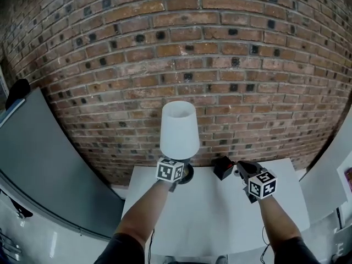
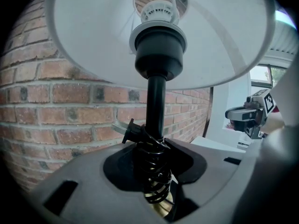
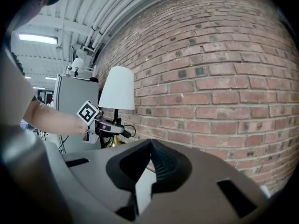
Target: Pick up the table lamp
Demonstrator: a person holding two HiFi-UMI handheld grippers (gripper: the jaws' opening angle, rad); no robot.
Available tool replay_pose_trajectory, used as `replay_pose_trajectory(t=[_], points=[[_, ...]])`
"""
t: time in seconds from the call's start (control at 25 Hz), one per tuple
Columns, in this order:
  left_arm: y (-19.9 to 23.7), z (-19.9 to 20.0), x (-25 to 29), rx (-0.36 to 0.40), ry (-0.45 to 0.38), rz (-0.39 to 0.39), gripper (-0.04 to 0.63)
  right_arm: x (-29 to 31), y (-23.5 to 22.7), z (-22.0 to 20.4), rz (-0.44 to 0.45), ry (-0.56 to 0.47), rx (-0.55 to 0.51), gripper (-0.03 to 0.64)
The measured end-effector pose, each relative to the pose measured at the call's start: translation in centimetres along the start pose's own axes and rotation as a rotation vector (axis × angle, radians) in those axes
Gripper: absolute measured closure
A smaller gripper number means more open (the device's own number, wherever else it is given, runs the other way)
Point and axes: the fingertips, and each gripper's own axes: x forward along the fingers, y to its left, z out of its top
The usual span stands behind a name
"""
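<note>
Evidently for lifting, the table lamp point(image 1: 179, 130) at the back edge of the white table point(image 1: 220, 219) is clamped low on its black stem point(image 2: 156, 101) by the left gripper point(image 2: 156, 171), while the right gripper point(image 3: 148, 171) is held aside, jaws together, empty.

No legible text, brand, number or sign in any view. Left gripper point(image 1: 183, 174) and right gripper point(image 1: 245, 170) cubes carry black-and-white square marker patterns only, no letters. Table lamp point(image 1: 179, 130) shade unprinted.
</note>
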Motion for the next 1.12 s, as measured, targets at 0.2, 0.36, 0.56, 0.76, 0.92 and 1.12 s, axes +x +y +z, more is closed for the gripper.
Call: replay_pose_trajectory(t=[0.2,0.36,0.56,0.76,0.92,1.12], points=[[-0.3,4.4,-2.6,0.005,-0.015,-0.001,0.462,-0.7,-0.3,4.2,-0.014,-0.019,-0.004,0.623],[-0.7,7.8,-4.7,-0.002,-0.027,-0.01,0.462,-1.2,0.1,7.9,-0.011,-0.023,-0.04,0.623],[-1.3,11.8,-7.2,0.0,-0.041,-0.017,0.462,-1.5,0.6,11.6,-0.009,-0.021,-0.051,0.623],[-2.1,16.1,-9.5,0.027,-0.057,-0.017,0.462,-1.7,0.8,15.6,-0.015,-0.03,-0.059,0.623],[-2.8,18.7,-11.3,0.032,-0.072,-0.023,0.462,-1.9,1.2,18.3,-0.011,-0.03,-0.074,0.623],[-3.7,20.8,-13.1,0.028,-0.071,-0.047,0.462,-2.5,1.7,21.1,-0.016,-0.048,-0.07,0.623]])
